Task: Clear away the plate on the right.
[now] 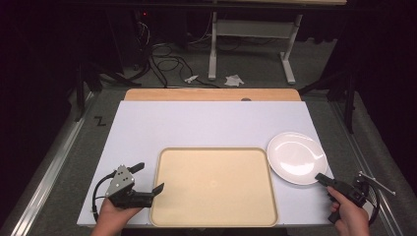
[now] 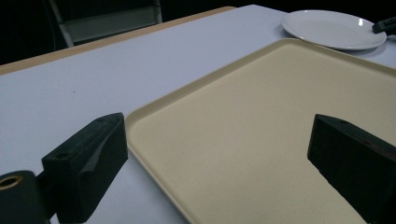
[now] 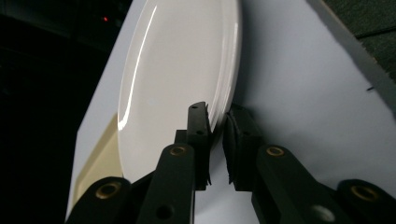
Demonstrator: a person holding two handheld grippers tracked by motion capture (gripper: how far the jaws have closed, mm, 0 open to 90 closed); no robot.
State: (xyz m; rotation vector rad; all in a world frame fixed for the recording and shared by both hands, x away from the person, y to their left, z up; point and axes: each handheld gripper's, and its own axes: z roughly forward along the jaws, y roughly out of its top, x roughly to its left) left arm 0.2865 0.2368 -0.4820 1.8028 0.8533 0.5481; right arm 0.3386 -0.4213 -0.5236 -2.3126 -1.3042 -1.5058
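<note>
The right gripper (image 3: pixel 218 122) is turned on its side in the person's right hand (image 1: pixel 350 212), forearm coming in low, its jaws closed narrow on the near rim of the white plate (image 1: pixel 296 156), one pad above the rim and one beneath. The plate is round, glossy and shallow, and it lies flat on the pale table top (image 1: pixel 206 123), just beyond the jaws. Beside it sits a matte beige tray (image 1: pixel 214 184), rectangular with rounded corners. Across the tray, the left gripper (image 1: pixel 149 178) rests level in the left hand (image 1: pixel 117 212), jaws wide apart around the tray's near corner, gripping nothing.
</note>
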